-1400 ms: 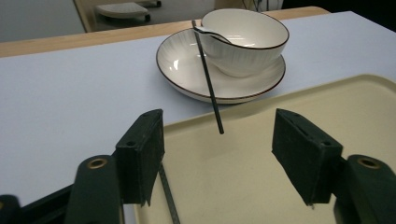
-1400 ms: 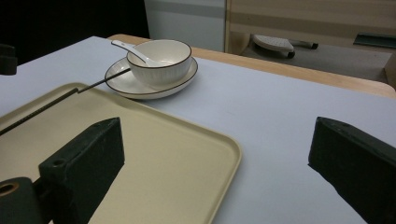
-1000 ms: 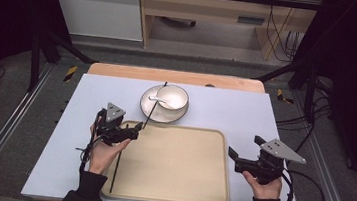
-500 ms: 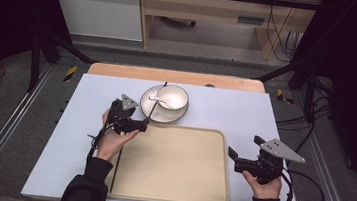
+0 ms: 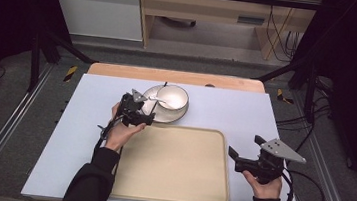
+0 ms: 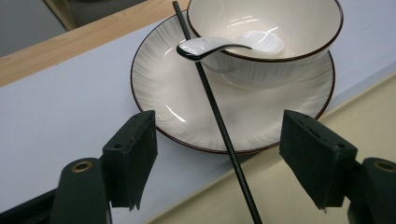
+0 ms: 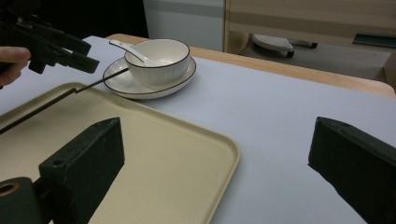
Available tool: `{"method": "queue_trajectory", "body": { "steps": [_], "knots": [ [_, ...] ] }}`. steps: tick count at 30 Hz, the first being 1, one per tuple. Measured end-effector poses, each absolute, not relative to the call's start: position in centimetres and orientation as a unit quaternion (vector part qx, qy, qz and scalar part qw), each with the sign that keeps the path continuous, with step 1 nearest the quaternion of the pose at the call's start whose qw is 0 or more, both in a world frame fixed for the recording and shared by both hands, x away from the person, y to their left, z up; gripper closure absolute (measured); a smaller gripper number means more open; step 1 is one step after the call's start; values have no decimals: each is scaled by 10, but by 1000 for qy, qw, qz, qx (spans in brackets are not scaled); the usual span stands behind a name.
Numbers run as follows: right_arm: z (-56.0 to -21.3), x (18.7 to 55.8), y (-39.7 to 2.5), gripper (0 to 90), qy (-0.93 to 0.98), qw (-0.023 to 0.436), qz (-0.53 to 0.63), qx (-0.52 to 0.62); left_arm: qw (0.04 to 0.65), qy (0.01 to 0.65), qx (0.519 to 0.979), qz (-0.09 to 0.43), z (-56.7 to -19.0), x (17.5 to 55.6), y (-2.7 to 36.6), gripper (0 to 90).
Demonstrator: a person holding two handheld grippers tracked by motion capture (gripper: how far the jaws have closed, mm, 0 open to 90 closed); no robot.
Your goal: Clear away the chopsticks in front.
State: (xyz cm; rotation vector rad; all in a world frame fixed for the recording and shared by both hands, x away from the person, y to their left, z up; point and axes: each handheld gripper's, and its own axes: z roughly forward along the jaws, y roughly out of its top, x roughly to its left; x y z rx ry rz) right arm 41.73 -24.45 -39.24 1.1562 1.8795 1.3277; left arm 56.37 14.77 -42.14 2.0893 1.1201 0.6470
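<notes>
Nearest you, your right gripper (image 5: pixel 242 157) hangs just off the right edge of the beige tray (image 5: pixel 177 193), over the pale table (image 5: pixel 275 115), with its jaws spread wide and nothing between them. In the right gripper view, its black pads (image 7: pixel 88 161) frame the tray's corner and bare tabletop.

The tray lies in front of you, long side left to right. Along its left edge runs the thin black chopstick (image 5: pixel 133 128). Its long axis goes near to far, leaning slightly rightward as it recedes. The near end lies over the tray's left rim by your left sleeve; the far end points past the plate (image 5: pixel 150 108) towards the wooden back edge (image 5: pixel 174 76).

Your left gripper (image 5: pixel 145 118) sits just short of the plate, jaws wide apart. In the left gripper view the chopstick (image 6: pixel 219 126) passes between the pads (image 6: pixel 135 154) without touching either, closer to the right one at the bottom.

Farther on, the chopstick rests across the plate's rim, passes just under the white spoon (image 6: pixel 210 46) handle and beside the bowl (image 6: pixel 280 28). The bowl stands on the plate, and the spoon lies in it with its handle over the rim.
</notes>
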Motion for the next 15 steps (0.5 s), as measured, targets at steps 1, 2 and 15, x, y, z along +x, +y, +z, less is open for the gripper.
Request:
{"method": "queue_trajectory", "body": {
  "steps": [1,2,15],
  "knots": [
    [-392,417,-245,37,701,280,495,430,331,429,803,247,-422,566,147,284],
    [-392,417,-244,37,701,280,495,431,329,430,803,248,-424,568,146,289],
    [-393,418,-244,37,702,279,495,431,316,442,805,239,-438,591,138,484]
  ]
}}
